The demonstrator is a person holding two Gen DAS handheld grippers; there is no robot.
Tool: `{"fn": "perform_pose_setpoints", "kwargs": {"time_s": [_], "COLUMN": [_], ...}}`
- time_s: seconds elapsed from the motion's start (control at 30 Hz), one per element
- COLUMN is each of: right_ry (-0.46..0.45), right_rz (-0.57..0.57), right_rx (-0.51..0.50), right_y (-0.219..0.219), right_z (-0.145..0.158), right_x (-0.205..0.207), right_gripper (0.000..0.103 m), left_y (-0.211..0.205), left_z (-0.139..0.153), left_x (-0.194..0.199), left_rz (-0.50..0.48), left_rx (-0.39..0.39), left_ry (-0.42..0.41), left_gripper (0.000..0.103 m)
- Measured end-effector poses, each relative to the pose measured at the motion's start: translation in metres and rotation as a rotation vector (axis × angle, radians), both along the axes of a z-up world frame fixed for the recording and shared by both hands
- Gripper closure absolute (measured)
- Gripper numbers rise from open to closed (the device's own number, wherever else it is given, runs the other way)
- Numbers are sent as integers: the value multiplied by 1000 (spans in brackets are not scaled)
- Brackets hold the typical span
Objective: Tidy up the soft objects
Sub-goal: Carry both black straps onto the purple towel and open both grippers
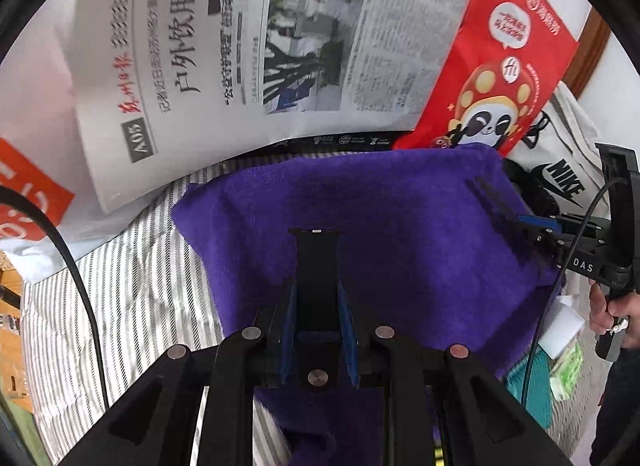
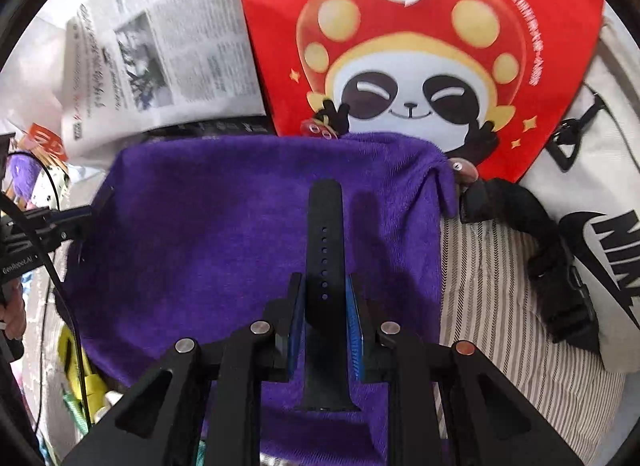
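A purple towel [image 1: 360, 225] lies spread on a striped cloth [image 1: 132, 290]; it also shows in the right wrist view [image 2: 208, 217]. My left gripper [image 1: 318, 298] is shut on a short black watch strap piece [image 1: 318, 266] above the towel. My right gripper [image 2: 326, 298] is shut on a longer black watch strap with holes [image 2: 325, 250], also above the towel. The right gripper shows at the towel's right edge in the left wrist view [image 1: 520, 221]. The left gripper shows at the towel's left edge in the right wrist view [image 2: 80, 213].
A newspaper [image 1: 248, 45] and a red panda-print bag [image 1: 500, 65] lie behind the towel. A white Nike bag [image 2: 600, 234] with a black buckled strap [image 2: 552, 266] lies to the right. Small green and white items [image 1: 564, 362] sit by the towel's right side.
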State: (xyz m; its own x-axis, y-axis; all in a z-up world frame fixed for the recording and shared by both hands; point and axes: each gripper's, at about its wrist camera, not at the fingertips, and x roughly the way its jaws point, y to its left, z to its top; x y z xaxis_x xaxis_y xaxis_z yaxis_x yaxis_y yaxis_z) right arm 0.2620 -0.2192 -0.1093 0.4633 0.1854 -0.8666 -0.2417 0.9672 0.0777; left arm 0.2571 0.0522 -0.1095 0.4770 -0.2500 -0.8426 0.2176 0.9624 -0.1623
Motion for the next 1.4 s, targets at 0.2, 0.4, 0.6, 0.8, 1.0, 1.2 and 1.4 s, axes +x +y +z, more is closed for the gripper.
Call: {"fn": "perform_pose_setpoints", "kwargs": {"time_s": [0.2, 0.4, 0.6, 0.8, 1.0, 1.2, 1.4], "right_ry": [46, 83, 101, 115, 85, 19, -34], "right_rz": [-4, -2, 4, 23, 12, -5, -16], "right_rx": [-48, -72, -75, -83, -97, -76, -21], "right_y": [0, 1, 3, 10, 15, 11, 6], "right_z": [-16, -28, -33, -34, -17, 17, 46], "right_x": [11, 20, 24, 24, 17, -17, -66], "right_gripper": [83, 83, 82, 74, 61, 54, 47], "left_y": [-3, -11, -18, -26, -28, -27, -16], "left_z": [-18, -27, -28, -27, -15, 12, 35], "left_x": [16, 24, 24, 19, -2, -39, -80], "left_rz": [7, 4, 3, -2, -17, -38, -50], "left_rx": [16, 53, 68, 76, 69, 61, 58], "left_ry": [32, 46, 48, 69, 69, 30, -14], "left_gripper": [83, 82, 82, 74, 74, 65, 65]}}
